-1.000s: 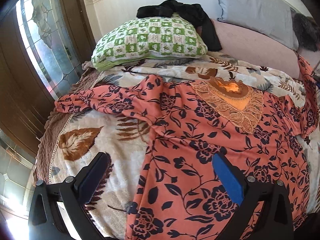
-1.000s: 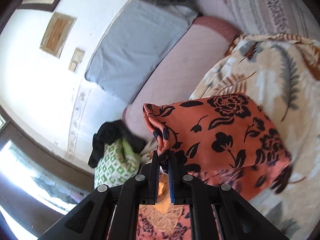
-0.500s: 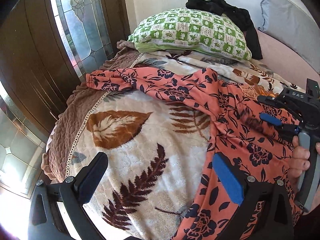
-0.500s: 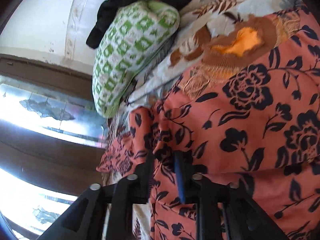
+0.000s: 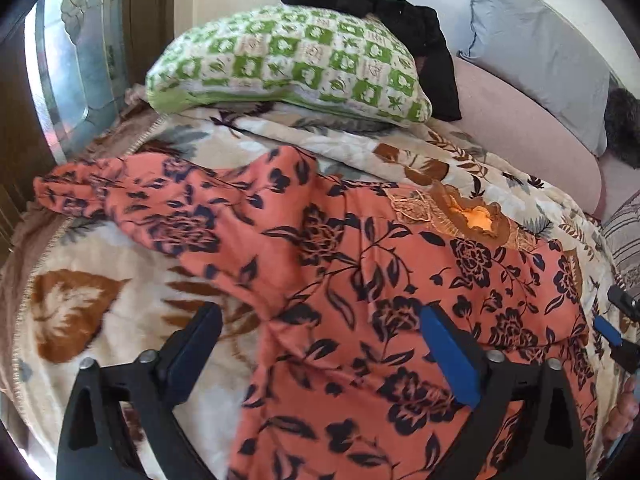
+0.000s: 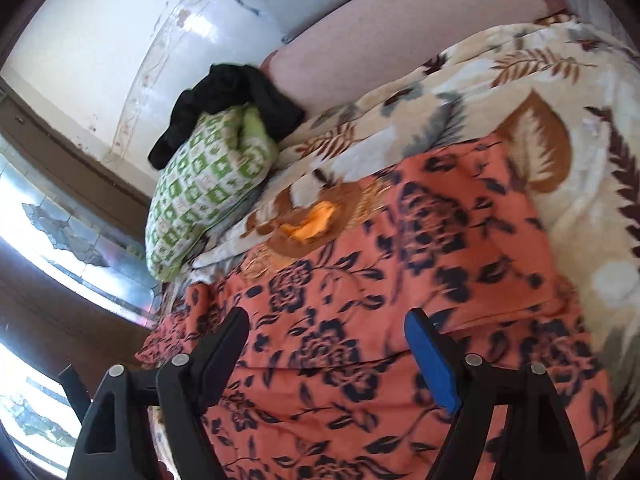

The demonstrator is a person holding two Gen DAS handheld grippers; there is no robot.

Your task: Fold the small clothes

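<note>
Garment: a coral dress (image 5: pixel 360 280) with a dark flower print lies spread on the bed, its embroidered neckline (image 5: pixel 472 216) towards the pillows
Sleeve: one sleeve (image 5: pixel 132 196) stretches out flat to the left, near the bed's edge
Right side of garment: in the right wrist view the cloth shows a straight edge along its right side, lying flat on the blanket
Surface: a cream blanket (image 5: pixel 100 292) with brown leaves covers the bed under the dress
Left gripper (image 5: pixel 320 348): jaws wide and closing; it hangs over the dress edge, one finger above the blanket and the blue-padded one above the cloth; pads press on nothing
Right gripper (image 6: pixel 328 344): jaws apart and opening above the middle of the dress; cloth lies beneath the gap, not pinched
Person: part of a hand (image 5: pixel 624 416) shows at the right edge of the left wrist view, beside the other tool
Pillows: a green checked pillow (image 5: pixel 288 64) rests at the head of the bed; a grey pillow (image 5: pixel 536 40) leans on the wall
Other clothing: a black garment (image 5: pixel 400 20) is draped over the green pillow
Containers: cannot tell of any; the dress sits loose on the bed
</note>
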